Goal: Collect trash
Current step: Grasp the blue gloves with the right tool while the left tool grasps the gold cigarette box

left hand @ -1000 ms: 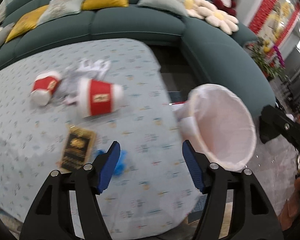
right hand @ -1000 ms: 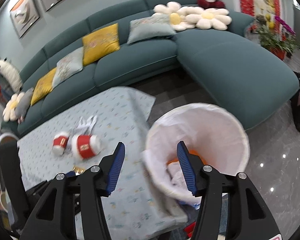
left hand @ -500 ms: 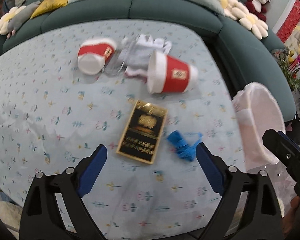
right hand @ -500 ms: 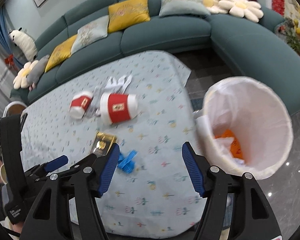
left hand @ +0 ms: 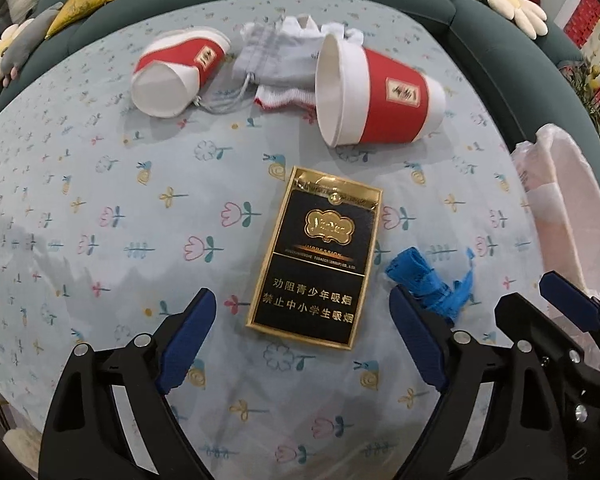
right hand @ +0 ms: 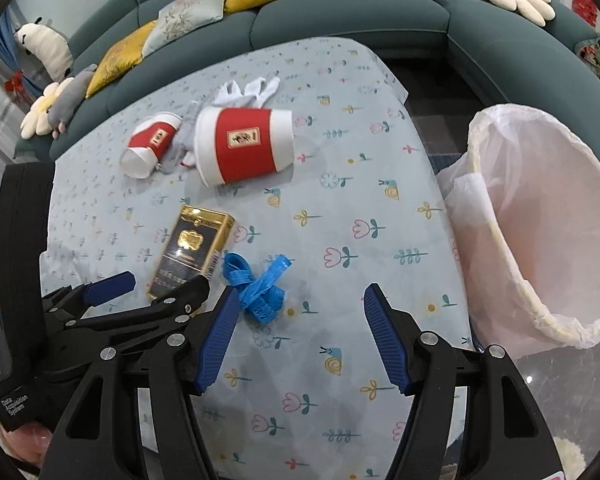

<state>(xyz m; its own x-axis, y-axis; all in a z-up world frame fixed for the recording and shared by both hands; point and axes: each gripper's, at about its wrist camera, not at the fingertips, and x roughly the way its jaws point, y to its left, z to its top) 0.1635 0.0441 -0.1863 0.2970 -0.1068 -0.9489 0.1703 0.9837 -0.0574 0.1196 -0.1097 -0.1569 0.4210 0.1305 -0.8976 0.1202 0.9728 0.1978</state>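
A black and gold cigarette box (left hand: 320,256) (right hand: 192,248) lies flat on the flowered tablecloth (left hand: 100,208). My left gripper (left hand: 302,332) hovers over its near end, its jaws closing with the box between them and clear of both pads. A crumpled blue strip (left hand: 428,280) (right hand: 256,284) lies just right of the box. My right gripper (right hand: 300,336) stands open beside the strip, nothing between its fingers. Farther back, a large red and white paper cup (left hand: 380,100) (right hand: 244,144) and a small one (left hand: 176,76) (right hand: 148,144) lie on their sides.
A bin with a white liner (right hand: 540,216) (left hand: 564,208) stands off the table's right edge. A white sock and grey pouch (left hand: 284,60) lie between the cups. A teal sofa (right hand: 340,12) with cushions wraps around the back and right.
Both views swung from the bin to the tabletop and dropped closer to it. The left jaws stand wider than a second ago and now straddle the cigarette box.
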